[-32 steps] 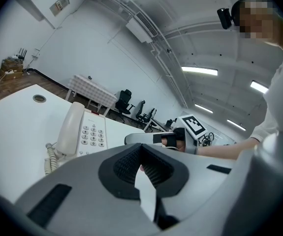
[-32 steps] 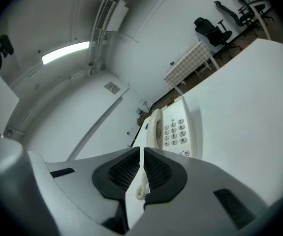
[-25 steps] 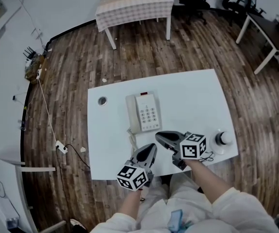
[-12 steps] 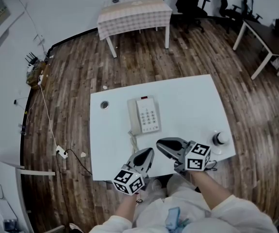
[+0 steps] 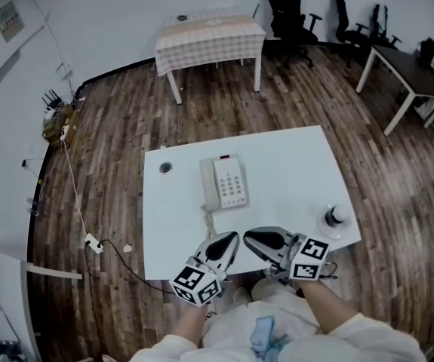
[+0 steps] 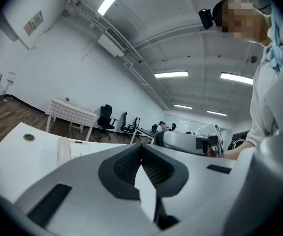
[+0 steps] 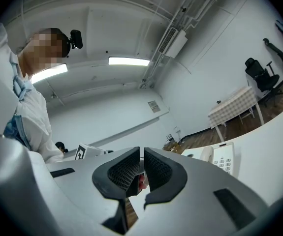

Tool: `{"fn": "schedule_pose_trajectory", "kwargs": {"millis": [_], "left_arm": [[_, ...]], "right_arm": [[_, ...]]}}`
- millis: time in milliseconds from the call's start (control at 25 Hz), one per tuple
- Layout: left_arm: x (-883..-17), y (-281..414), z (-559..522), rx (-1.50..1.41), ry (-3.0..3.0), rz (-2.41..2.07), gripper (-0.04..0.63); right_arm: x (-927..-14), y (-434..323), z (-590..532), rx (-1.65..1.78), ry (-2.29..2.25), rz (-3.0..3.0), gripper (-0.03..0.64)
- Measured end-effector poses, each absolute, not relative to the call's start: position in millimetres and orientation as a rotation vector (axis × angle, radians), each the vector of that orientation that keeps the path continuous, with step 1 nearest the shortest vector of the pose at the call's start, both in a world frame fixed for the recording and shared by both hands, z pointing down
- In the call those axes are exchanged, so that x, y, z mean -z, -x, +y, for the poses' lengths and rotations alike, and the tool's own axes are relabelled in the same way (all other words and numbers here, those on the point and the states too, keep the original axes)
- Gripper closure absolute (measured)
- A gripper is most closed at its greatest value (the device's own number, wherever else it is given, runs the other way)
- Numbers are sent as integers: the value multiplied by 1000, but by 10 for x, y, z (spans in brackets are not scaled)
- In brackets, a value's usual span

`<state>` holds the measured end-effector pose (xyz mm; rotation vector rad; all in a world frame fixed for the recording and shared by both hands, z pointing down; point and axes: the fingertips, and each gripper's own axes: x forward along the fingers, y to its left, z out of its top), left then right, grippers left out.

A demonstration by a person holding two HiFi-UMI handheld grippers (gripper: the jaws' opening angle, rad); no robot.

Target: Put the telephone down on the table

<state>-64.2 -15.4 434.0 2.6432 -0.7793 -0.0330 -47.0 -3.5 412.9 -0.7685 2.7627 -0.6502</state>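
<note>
The white telephone (image 5: 224,182) lies flat on the white table (image 5: 292,172), handset in its cradle on the left, keypad up. Its coiled cord (image 5: 207,219) runs toward the near edge. Both grippers hover over that near edge, short of the phone, pointing level at it. My left gripper (image 5: 234,237) has its jaws shut with nothing in them. My right gripper (image 5: 247,236) is beside it, jaws drawn together to a thin slit, also empty. The left gripper view shows its gripper (image 6: 141,147) and the telephone (image 6: 70,149); the right gripper view shows its gripper (image 7: 141,152) and the telephone (image 7: 221,158).
A small white bottle with a dark cap (image 5: 336,216) stands at the table's near right corner. A round cable hole (image 5: 166,168) is at the far left. A checked table (image 5: 209,35), office chairs (image 5: 288,10) and a desk (image 5: 398,59) stand beyond; a power strip (image 5: 92,241) lies on the floor.
Both grippers have drawn back a little toward the table's near edge and risen, rolling slightly. The telephone has not moved. Neither pair of jaws has changed.
</note>
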Motion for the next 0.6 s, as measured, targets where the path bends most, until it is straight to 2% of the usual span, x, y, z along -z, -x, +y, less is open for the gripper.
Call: {"fn": "schedule_pose_trajectory", "kwargs": {"millis": [600], "left_arm": [[-3676, 761, 47, 162, -2850, -748, 594]], "right_arm": [[-3576, 611, 120, 366, 831, 2769, 566]]}}
